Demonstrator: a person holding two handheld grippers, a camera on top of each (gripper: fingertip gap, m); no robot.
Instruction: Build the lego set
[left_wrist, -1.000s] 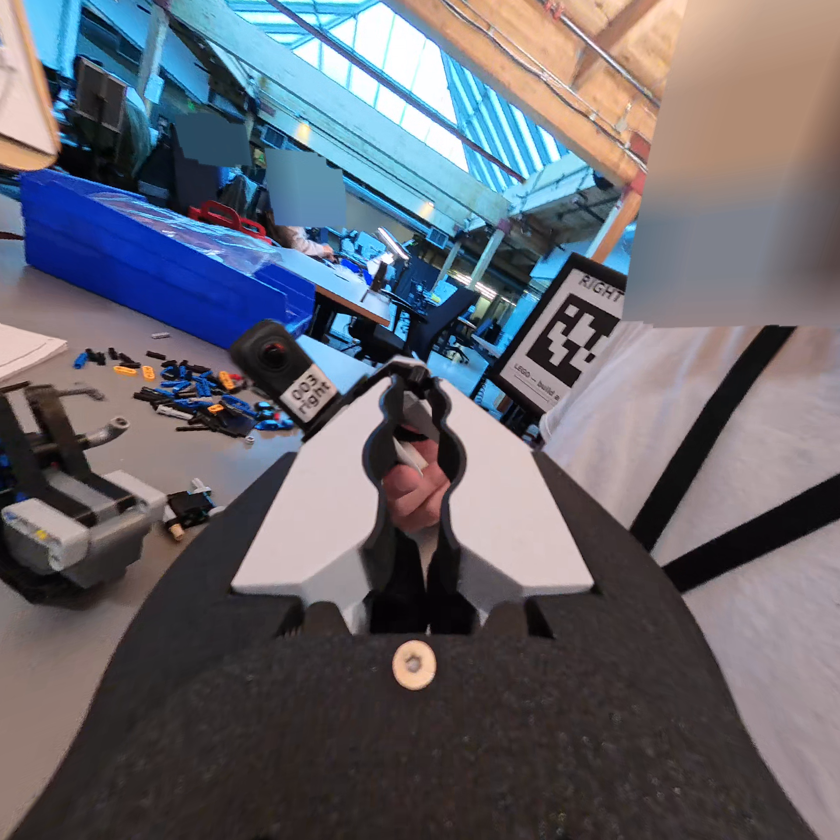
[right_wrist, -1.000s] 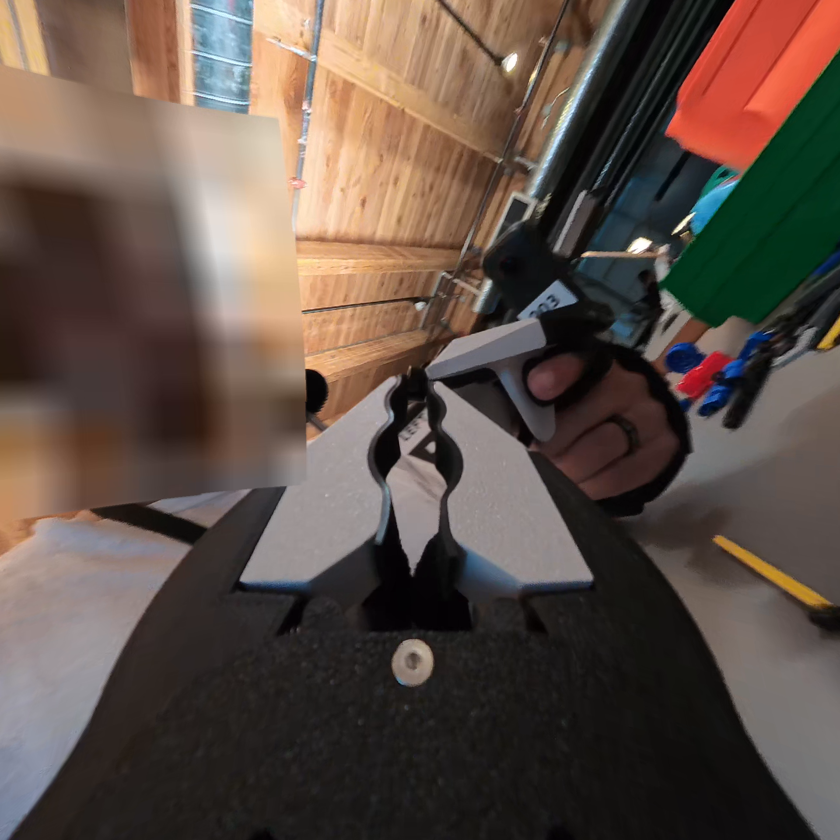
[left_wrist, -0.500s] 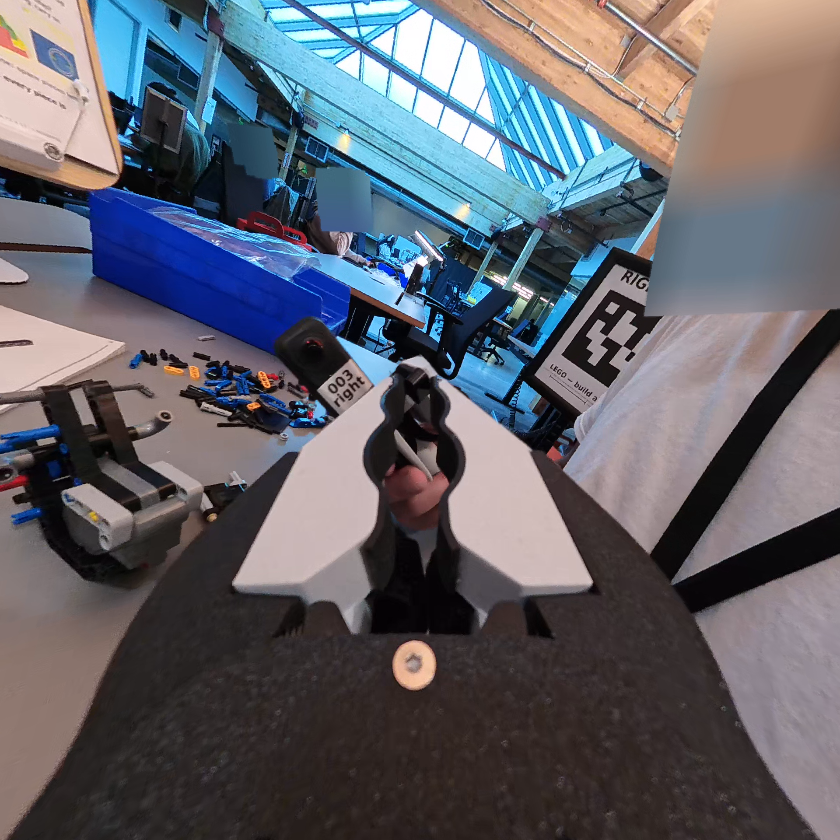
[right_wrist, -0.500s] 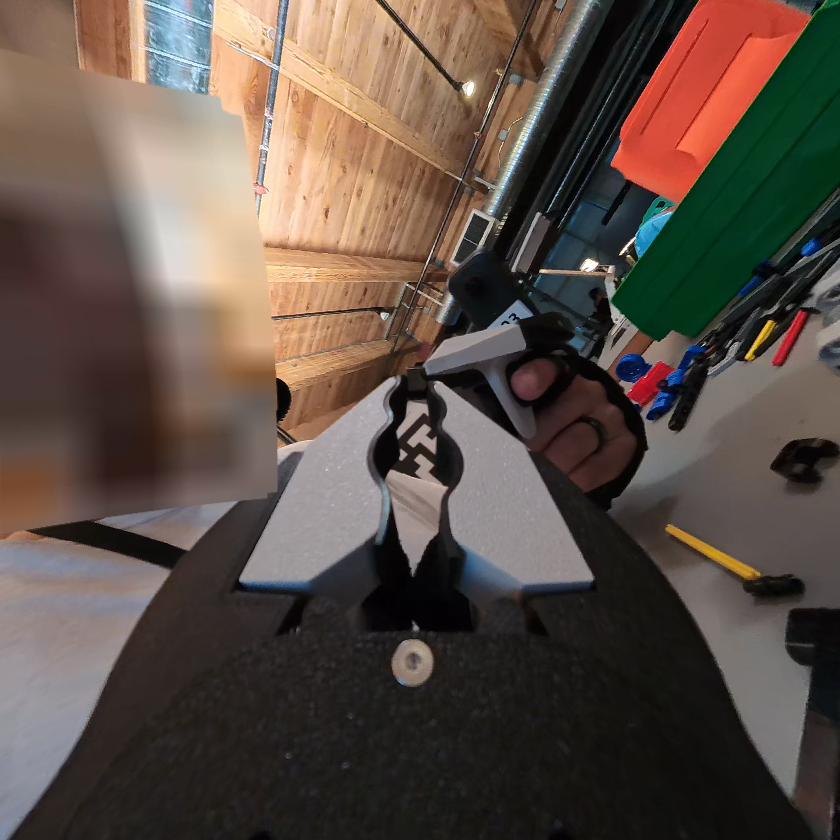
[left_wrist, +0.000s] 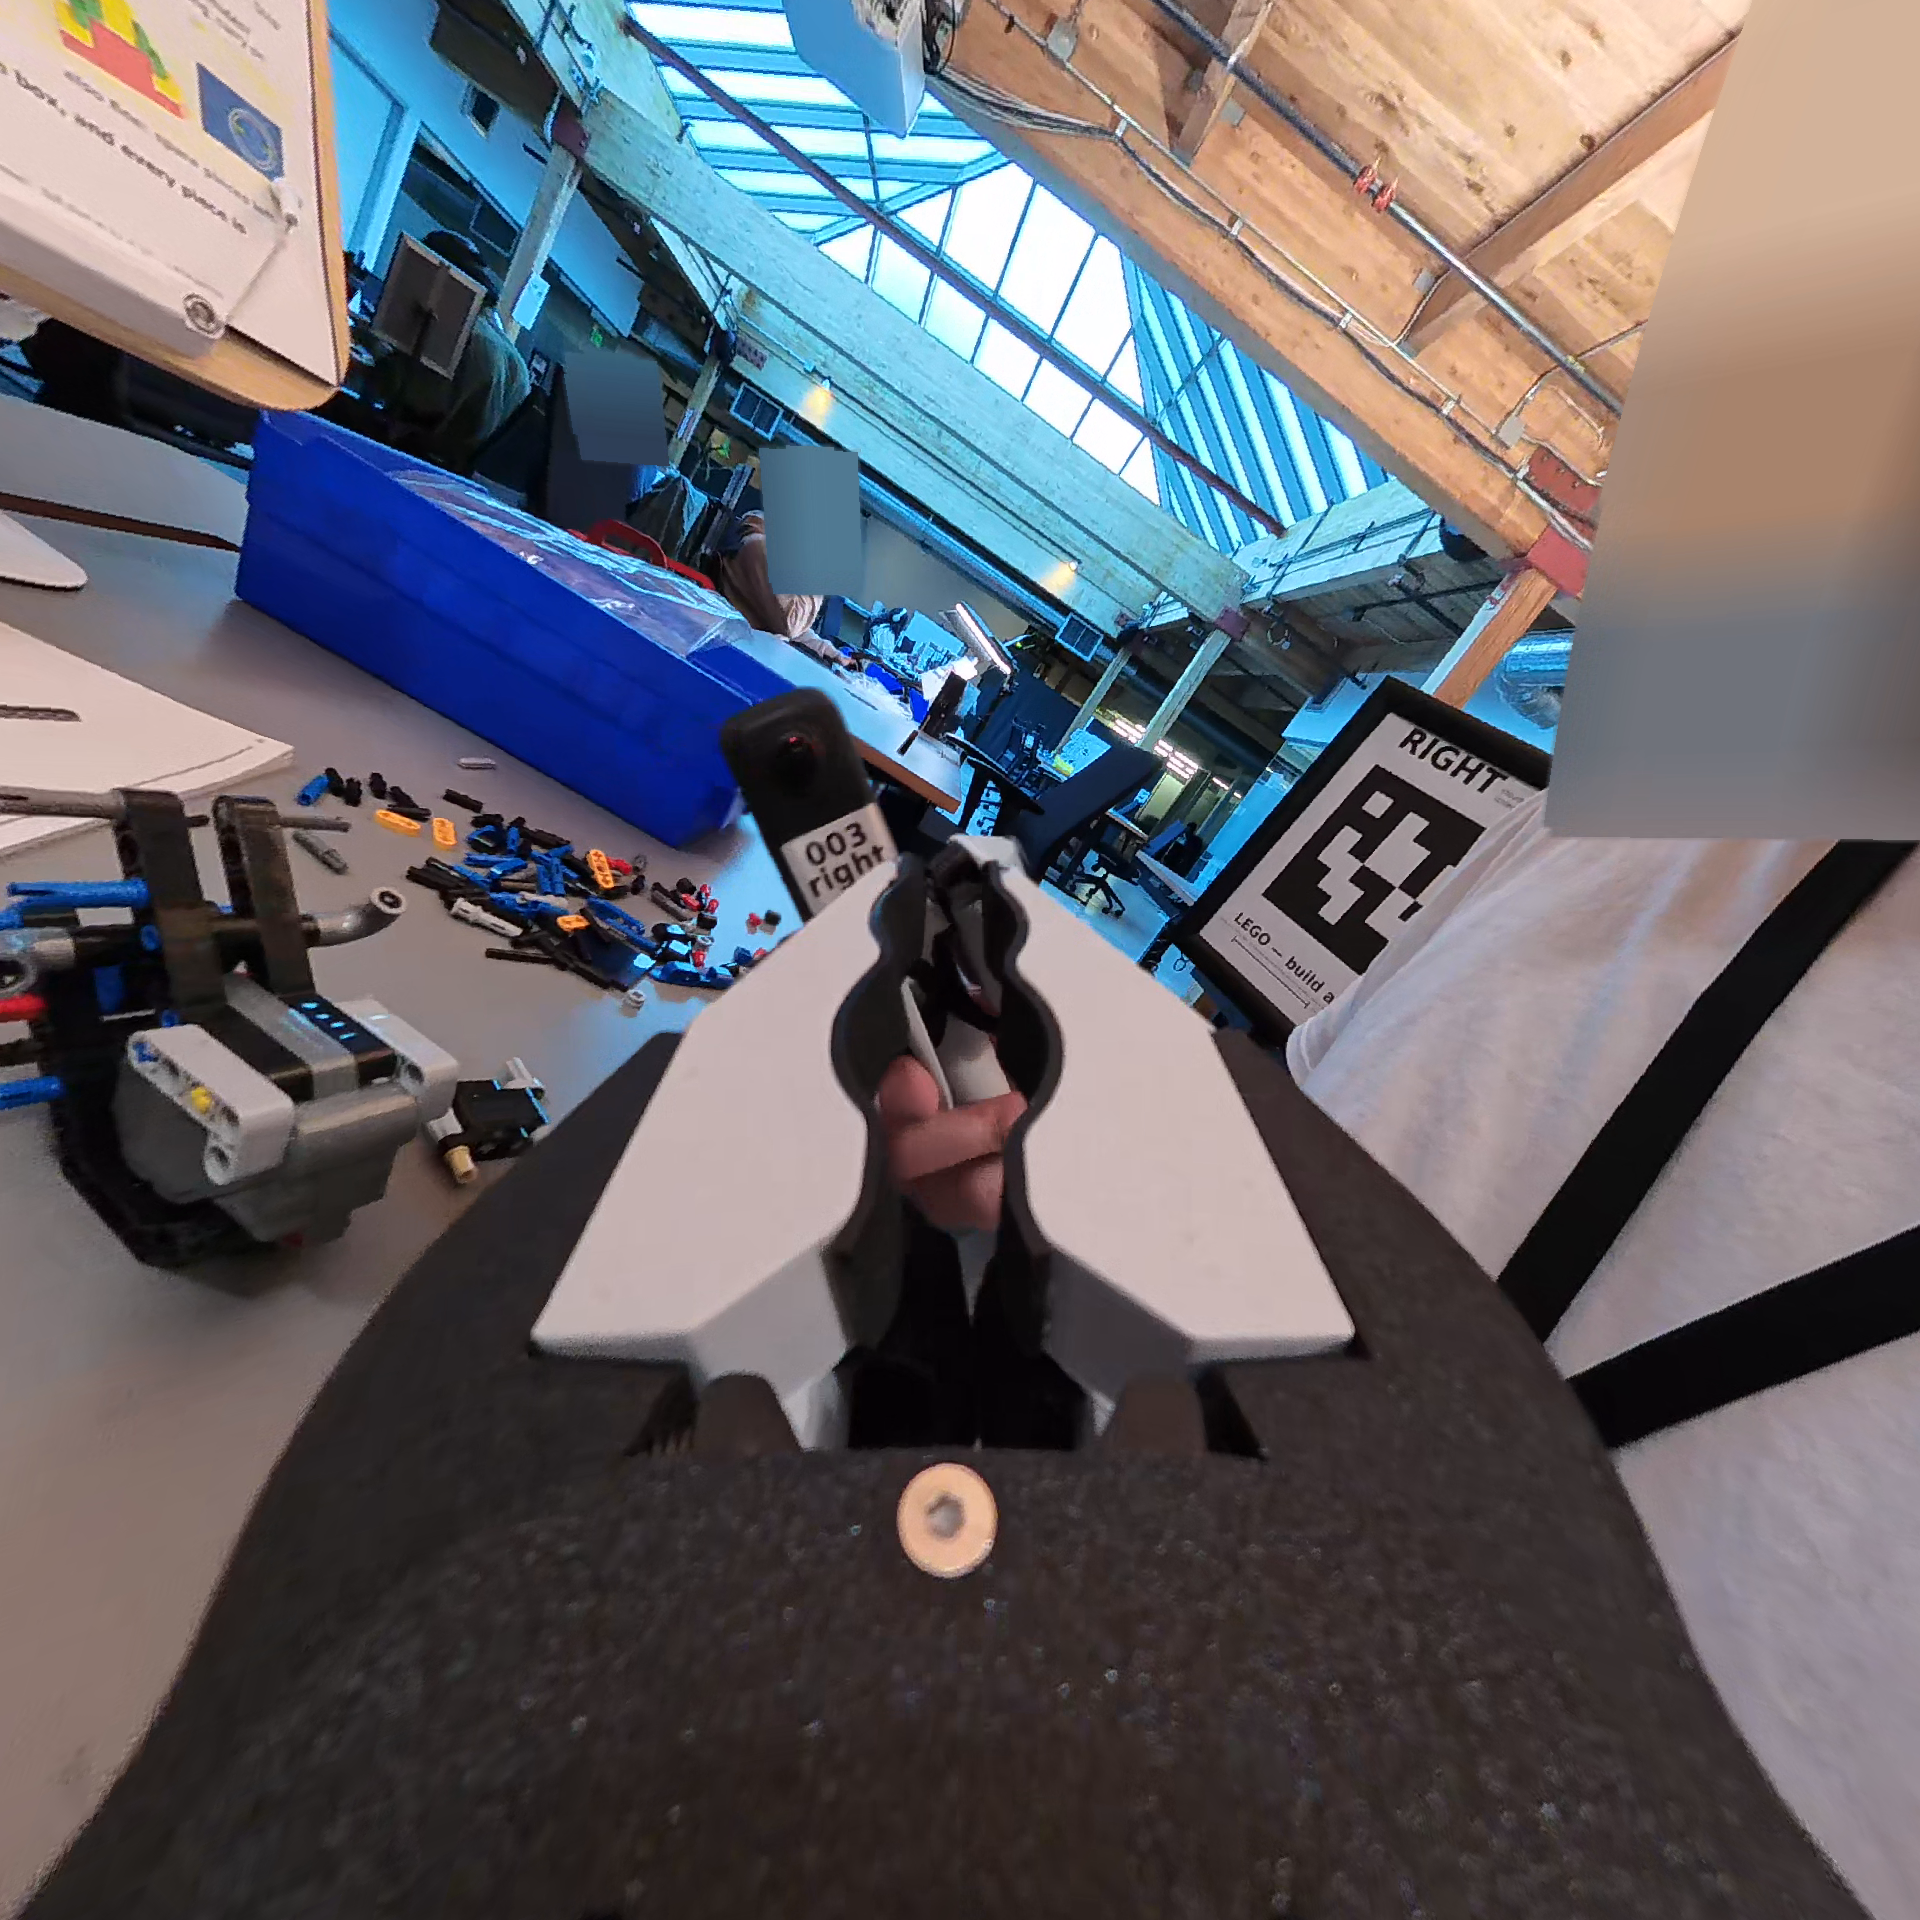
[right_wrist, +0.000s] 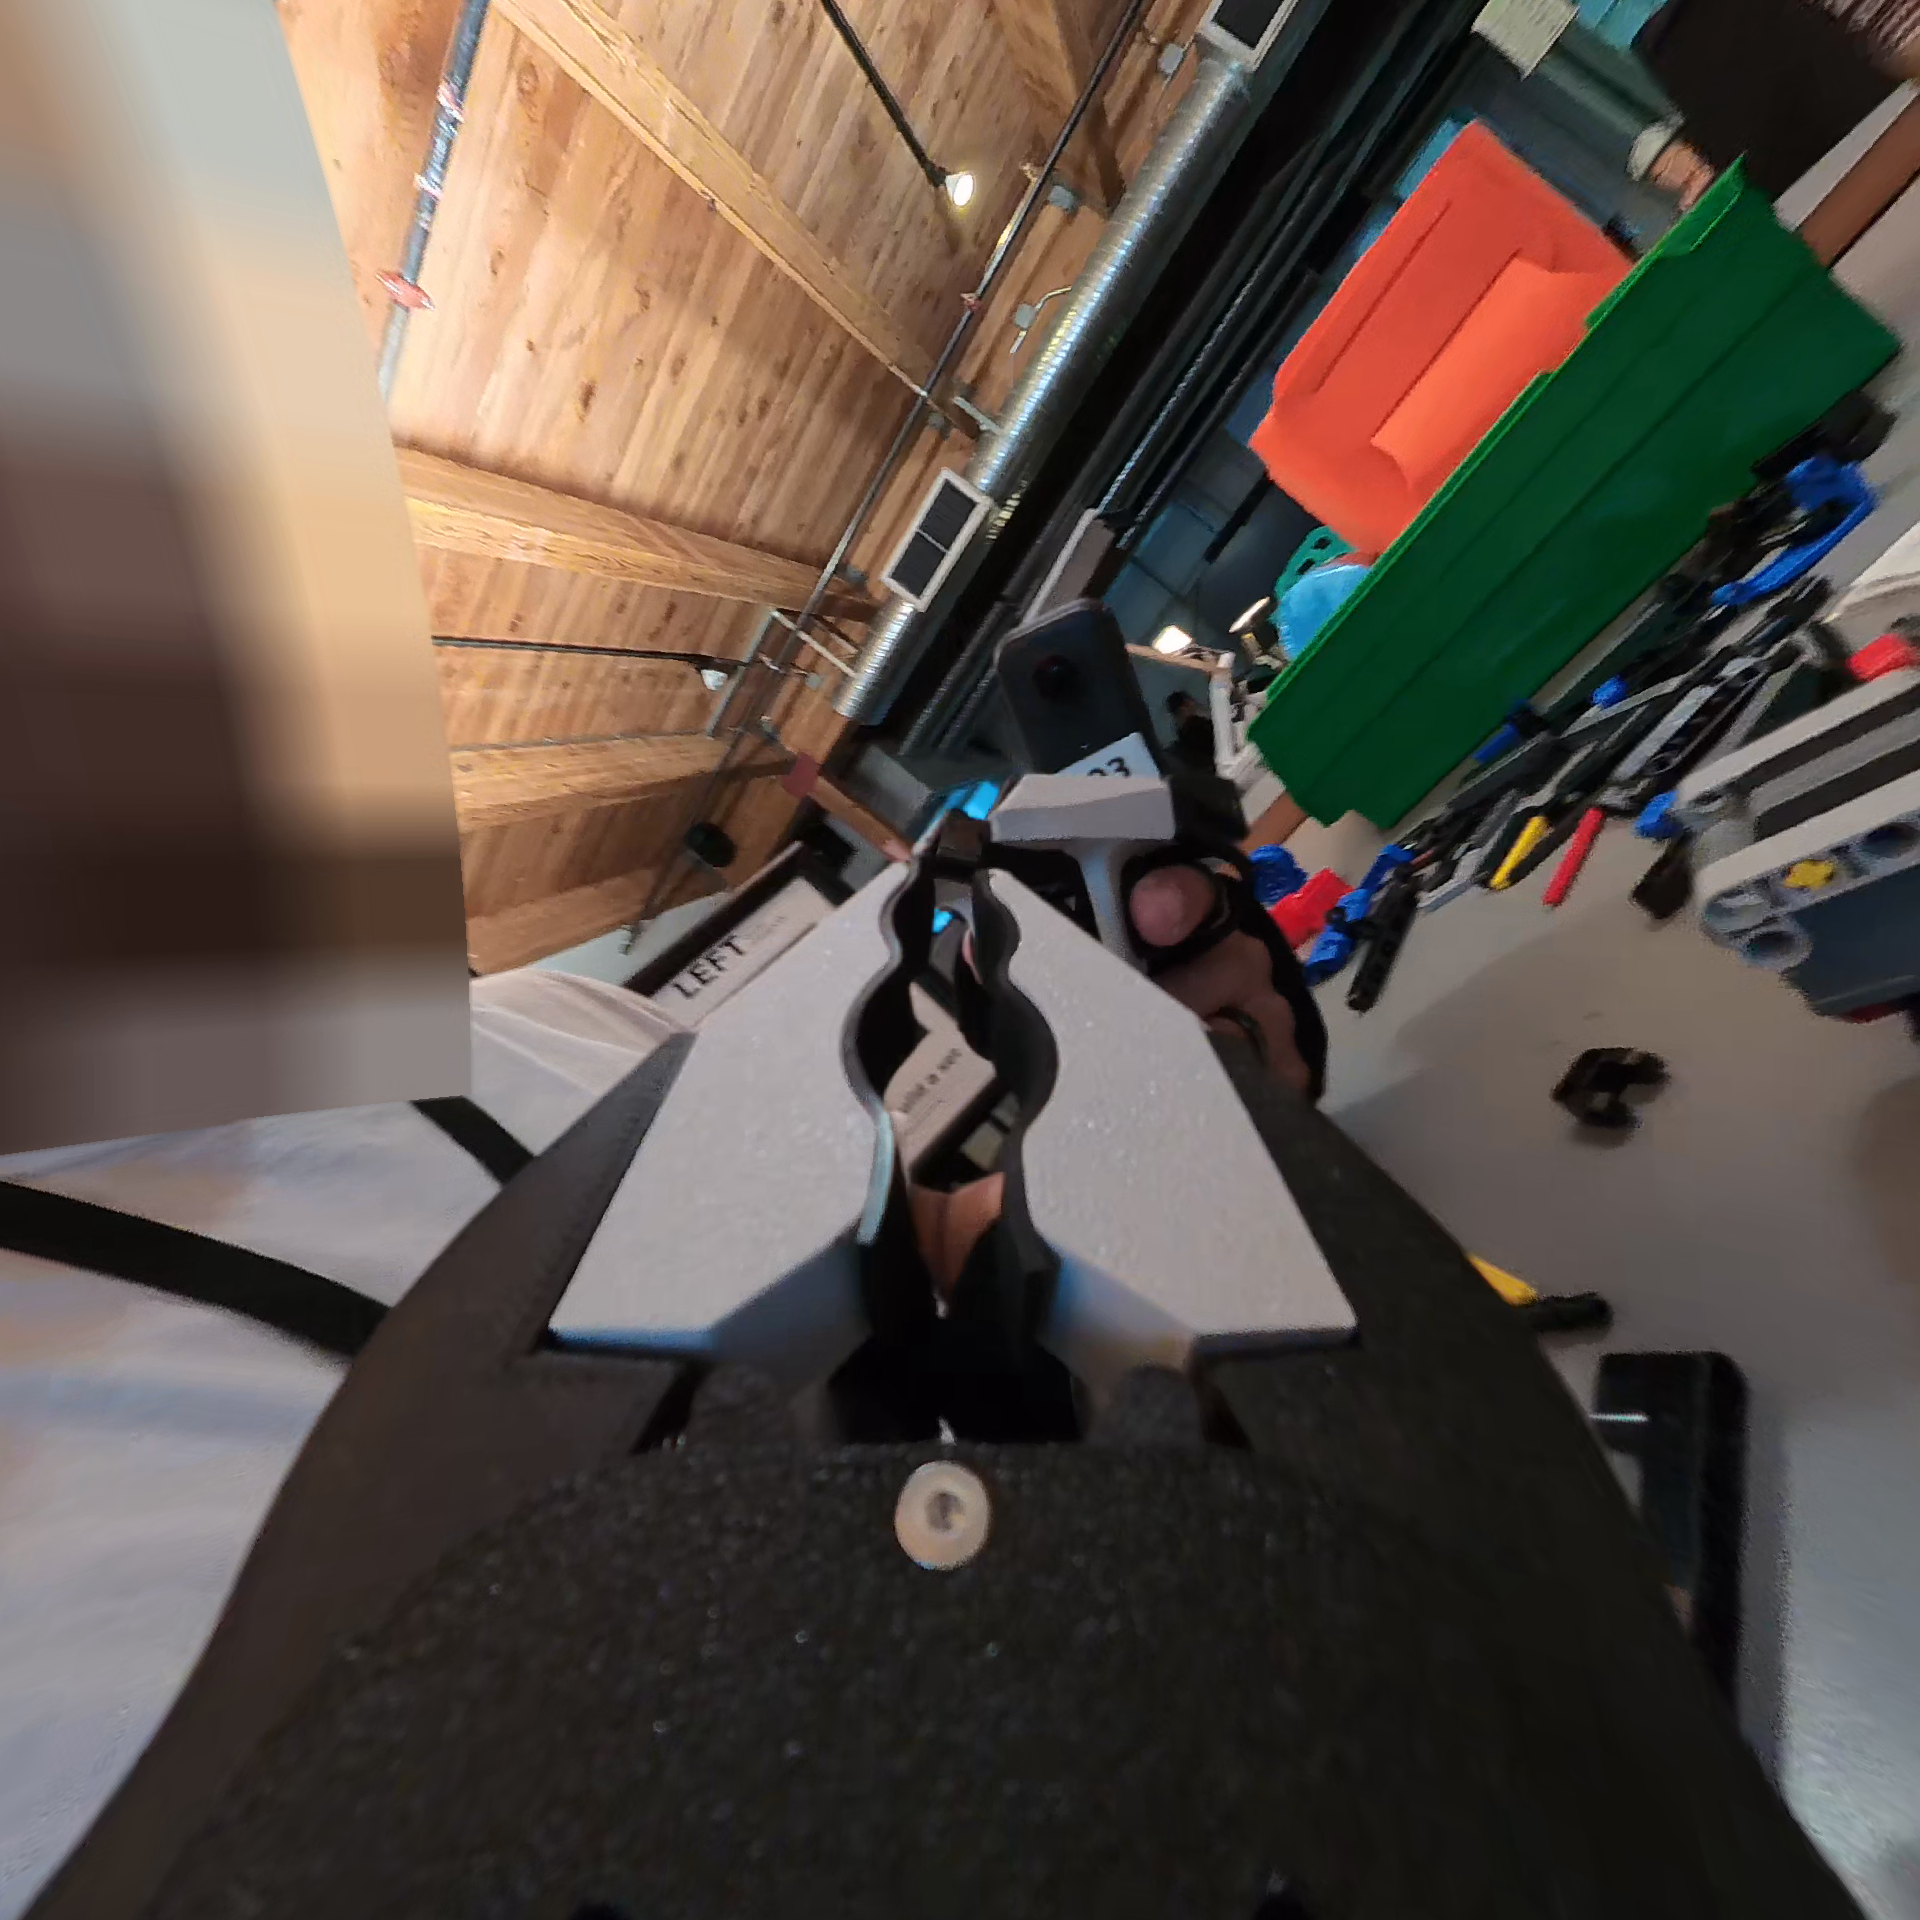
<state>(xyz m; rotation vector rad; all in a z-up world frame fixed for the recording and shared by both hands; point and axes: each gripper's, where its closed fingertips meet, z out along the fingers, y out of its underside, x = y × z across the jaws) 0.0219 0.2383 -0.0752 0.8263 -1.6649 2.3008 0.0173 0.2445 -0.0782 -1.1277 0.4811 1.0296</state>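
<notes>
— Wooden beams and a skylight are filling the background, and a grey table (left_wrist: 343, 997) is stretching off to the left of the left gripper (left_wrist: 948, 883). How far along is the build looking?

— Partway, I would judge. A half-built model (left_wrist: 223, 1081), with a grey block body, black uprights and a black track underneath, is sitting on the table well left of that gripper, untouched. Beyond it, ahead and to the left of the fingertips, a scatter of loose pieces (left_wrist: 561, 883) is lying in front of a blue bin (left_wrist: 468, 623). That many unused parts is suggesting plenty of work left.

— Are the grippers carrying anything?

— The left one is showing its fingers drawn together at the tips, with nothing I can make out between them. The right gripper (right_wrist: 951, 862) is also closed at the tip, and a small dark piece with a bright blue patch is sitting right there; whether it is clamped on it or merely in front of it, I cannot tell.

— Where are the two relative to each other?

— They are pointing toward one another, tips nearly meeting, raised off the table close to the person's white shirt (left_wrist: 1662, 1039). From the right wrist view, more beams and pins (right_wrist: 1558, 831) are lying to the right of that gripper, beside a green bin (right_wrist: 1558, 520).
</notes>
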